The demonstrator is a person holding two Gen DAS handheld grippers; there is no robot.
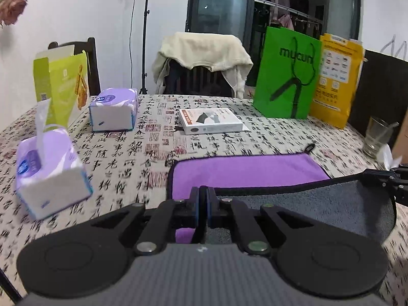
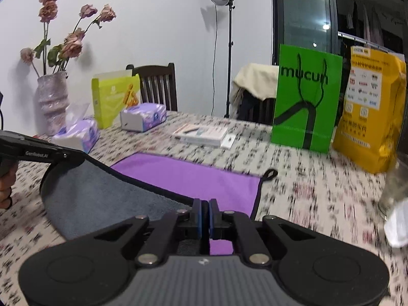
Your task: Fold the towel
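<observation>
A towel, purple on one side (image 1: 244, 170) and grey on the other, lies on the patterned tablecloth (image 1: 127, 158). Its near edge is lifted and stretched between both grippers, so the grey underside (image 1: 318, 199) faces the cameras. My left gripper (image 1: 203, 191) is shut on the near left corner. My right gripper (image 2: 205, 204) is shut on the near right corner; it also shows at the right edge of the left wrist view (image 1: 390, 178). The purple side (image 2: 193, 176) and a black hanging loop (image 2: 270, 173) at the far right corner lie flat on the table.
Two purple tissue packs (image 1: 51, 168) (image 1: 114, 109) stand left, a white box (image 1: 211, 121) lies beyond the towel. A green bag (image 1: 287, 74) and yellow bag (image 1: 336, 81) stand at the back right, a glass (image 1: 377, 137) at right. A vase with flowers (image 2: 52, 102) is far left.
</observation>
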